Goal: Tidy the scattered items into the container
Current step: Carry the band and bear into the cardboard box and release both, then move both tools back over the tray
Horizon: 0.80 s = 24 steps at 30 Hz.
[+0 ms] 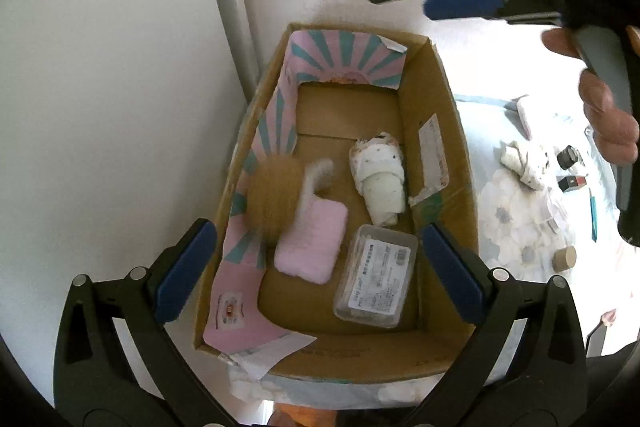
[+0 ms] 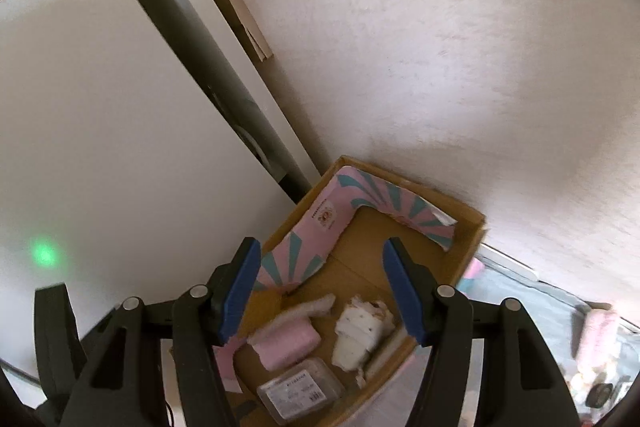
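Note:
An open cardboard box (image 1: pixel 440 131) with a pink-and-teal paper liner (image 1: pixel 276 131) sits against the wall. Inside lie a pink folded sock (image 1: pixel 312 243), a white rolled sock (image 1: pixel 380 179) and a clear plastic case (image 1: pixel 376 275). A tan round thing (image 1: pixel 272 195), blurred, shows by the box's left wall. My left gripper (image 1: pixel 320 267) is open above the near end of the box and holds nothing. My right gripper (image 2: pixel 322 291) is open and empty over the box (image 2: pixel 472 239), above the pink sock (image 2: pixel 288 343) and white sock (image 2: pixel 360 339). It also shows top right as the right gripper (image 1: pixel 404 1).
To the right of the box, a floral cloth (image 1: pixel 516 219) carries a white sock roll (image 1: pixel 524 163), small black and red items (image 1: pixel 570 167), a teal pen (image 1: pixel 593 215) and a wooden cylinder (image 1: pixel 564 258). A hand (image 1: pixel 608 123) holds the right gripper's handle. A white wall stands behind.

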### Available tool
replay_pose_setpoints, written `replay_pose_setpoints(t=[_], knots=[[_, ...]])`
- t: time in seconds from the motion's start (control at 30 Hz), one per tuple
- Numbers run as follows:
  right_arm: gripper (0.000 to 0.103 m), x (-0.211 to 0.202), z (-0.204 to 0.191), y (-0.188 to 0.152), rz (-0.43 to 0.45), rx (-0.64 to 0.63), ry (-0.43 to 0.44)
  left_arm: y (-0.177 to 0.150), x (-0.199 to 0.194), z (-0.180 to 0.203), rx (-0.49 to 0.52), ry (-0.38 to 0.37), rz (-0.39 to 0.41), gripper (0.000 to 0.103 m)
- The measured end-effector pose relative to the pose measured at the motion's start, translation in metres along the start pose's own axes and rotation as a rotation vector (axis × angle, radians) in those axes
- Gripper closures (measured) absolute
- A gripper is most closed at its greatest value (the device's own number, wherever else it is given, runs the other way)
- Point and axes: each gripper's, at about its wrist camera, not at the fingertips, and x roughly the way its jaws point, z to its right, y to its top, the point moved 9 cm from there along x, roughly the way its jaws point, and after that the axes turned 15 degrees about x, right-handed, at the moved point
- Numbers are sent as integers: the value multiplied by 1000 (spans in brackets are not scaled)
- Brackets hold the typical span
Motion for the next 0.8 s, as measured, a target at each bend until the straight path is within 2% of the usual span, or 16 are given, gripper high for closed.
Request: replay_pose_setpoints(t=[0.23, 0.53, 0.63, 0.8], knots=[[44, -29, 8, -9, 47, -37, -11, 3, -25, 5, -20, 15, 32, 0], [44, -75, 15, -28, 91, -88, -19, 19, -49, 39, 25, 15, 78, 0], [44, -106, 28, -28, 128, -84, -34, 30, -57, 53, 44, 7, 99, 0], [44, -159, 63, -28, 189, -59, -95, 52, -76, 85, 91, -48, 171, 0]])
